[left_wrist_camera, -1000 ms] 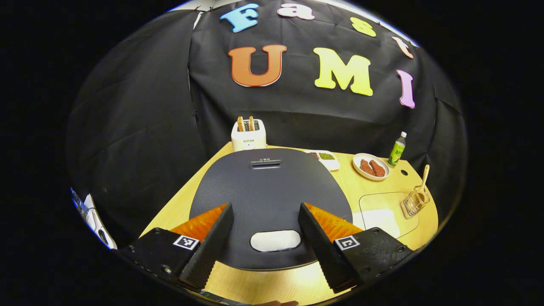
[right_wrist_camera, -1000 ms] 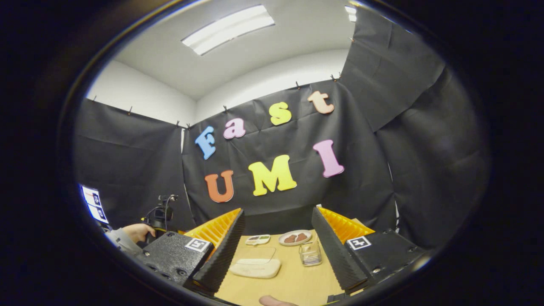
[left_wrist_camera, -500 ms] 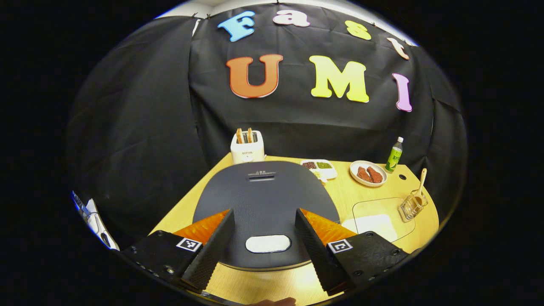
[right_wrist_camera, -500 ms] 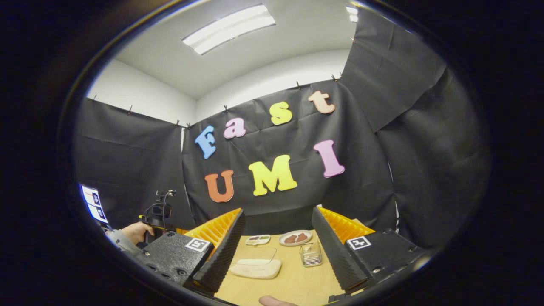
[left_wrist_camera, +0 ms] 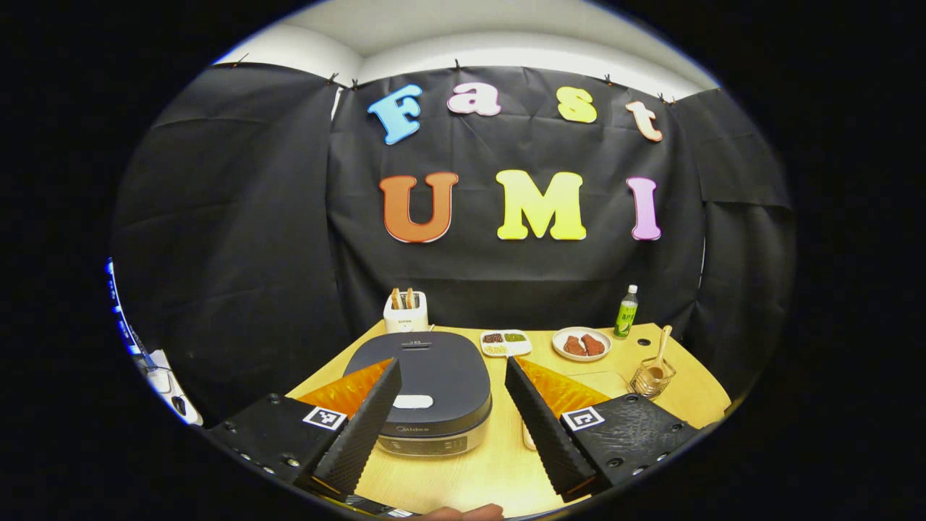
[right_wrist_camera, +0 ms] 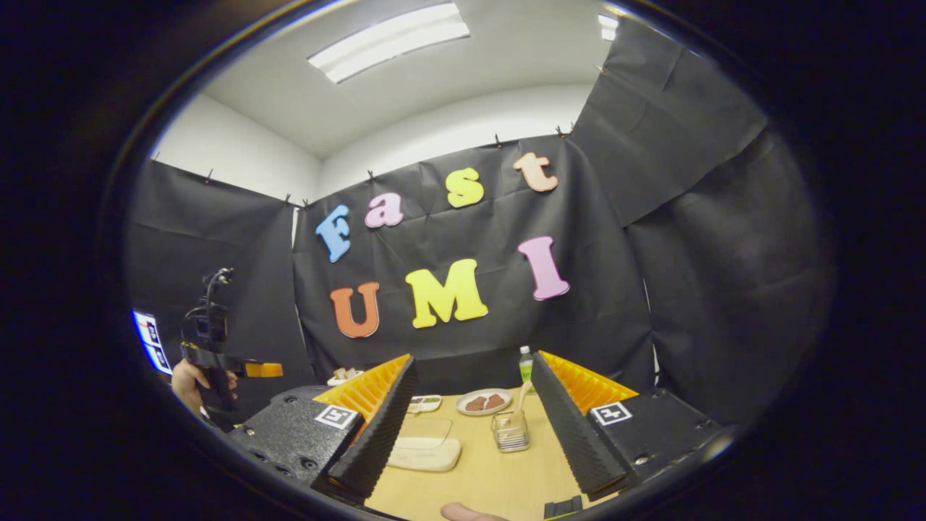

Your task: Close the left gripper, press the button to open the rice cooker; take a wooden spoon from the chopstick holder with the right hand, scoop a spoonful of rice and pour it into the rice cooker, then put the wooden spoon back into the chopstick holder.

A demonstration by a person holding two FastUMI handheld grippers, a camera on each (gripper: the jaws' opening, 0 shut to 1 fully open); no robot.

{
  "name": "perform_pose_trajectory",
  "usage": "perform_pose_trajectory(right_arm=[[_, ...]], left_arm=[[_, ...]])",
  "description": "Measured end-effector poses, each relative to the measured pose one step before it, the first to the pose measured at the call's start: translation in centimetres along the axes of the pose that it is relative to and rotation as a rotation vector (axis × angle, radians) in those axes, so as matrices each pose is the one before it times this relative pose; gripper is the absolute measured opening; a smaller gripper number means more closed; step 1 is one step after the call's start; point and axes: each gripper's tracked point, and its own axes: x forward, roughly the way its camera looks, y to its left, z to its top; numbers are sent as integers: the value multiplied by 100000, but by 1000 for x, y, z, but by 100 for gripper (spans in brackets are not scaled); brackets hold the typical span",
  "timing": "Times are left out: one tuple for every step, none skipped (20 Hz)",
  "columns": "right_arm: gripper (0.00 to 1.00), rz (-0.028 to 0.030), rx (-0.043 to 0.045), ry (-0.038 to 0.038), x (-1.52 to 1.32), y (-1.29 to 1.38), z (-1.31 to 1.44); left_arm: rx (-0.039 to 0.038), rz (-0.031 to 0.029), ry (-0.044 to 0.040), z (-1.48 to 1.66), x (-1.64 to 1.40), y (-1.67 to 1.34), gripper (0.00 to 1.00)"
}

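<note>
The dark rice cooker [left_wrist_camera: 427,391] stands on the wooden table [left_wrist_camera: 470,470] with its lid down and a pale button [left_wrist_camera: 414,401] at the lid's front. My left gripper [left_wrist_camera: 452,362] is open, held back from and above the cooker. A clear chopstick holder [left_wrist_camera: 651,376] with the wooden spoon [left_wrist_camera: 662,344] upright in it stands at the right. My right gripper [right_wrist_camera: 474,358] is open and holds nothing; the holder [right_wrist_camera: 510,433] and spoon [right_wrist_camera: 521,401] lie ahead between its fingers. A flat rice container [right_wrist_camera: 423,452] with a clear lid lies left of the holder.
At the table's back stand a white toaster [left_wrist_camera: 405,312], a small divided dish [left_wrist_camera: 505,342], a plate of red pieces [left_wrist_camera: 581,344] and a green bottle [left_wrist_camera: 626,312]. In the right gripper view a hand [right_wrist_camera: 187,380] holds the other gripper [right_wrist_camera: 217,354] up at far left.
My left gripper has drawn back and risen from the cooker's lid, which now looks small and far. It stays open. The right gripper has barely moved.
</note>
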Motion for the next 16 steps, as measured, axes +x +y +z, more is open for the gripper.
perform_pose_trajectory(right_arm=[[100,-707,-659,396,-84,-201,70],[100,-1025,-803,566,-17,-253,-71],[100,-1317,-1417,1219,82,-316,-67],[100,-1773,-2109,1926,-45,-321,-172],[100,-1456,-2544,1166,31,-192,65],[100,-1437,-2383,622,-118,-232,165],[100,-1376,-1360,-188,-133,-156,299],[100,-943,-744,-409,-205,-59,272],[100,-544,-763,213,-170,-8,-87],[100,-74,-796,579,-173,45,-130],[100,-76,-537,612,-77,34,-103],[100,-95,-396,802,-150,25,-92],[100,99,-511,761,14,90,-89],[100,-157,-239,570,-114,23,-29],[100,-164,-343,573,-106,11,-36],[92,-437,-18,32,-272,-74,2]], left_arm=[[-397,-1710,-2415,168,-1034,-725,93],[-2103,-1386,-1218,-326,-1276,-692,93],[-2877,-710,1343,-634,-1038,-439,93],[-1329,-1747,2541,-768,-1334,-673,93],[117,-1466,199,-155,-1128,-376,93],[942,32,-1519,150,-709,-12,93],[1298,830,-1505,106,-641,200,93],[1010,610,-1440,-36,-1094,105,93],[649,557,-1889,-96,-919,53,93],[-104,-280,-1481,-156,-787,-136,93],[-333,-1674,-1220,-38,-653,-610,93],[-34,-1719,-944,179,-626,-536,94],[1393,-2585,669,-303,-598,-375,94],[2109,-1152,-302,-76,-584,-144,94],[1347,1302,-1243,368,-514,839,94],[378,1329,-1074,345,-415,498,93]])
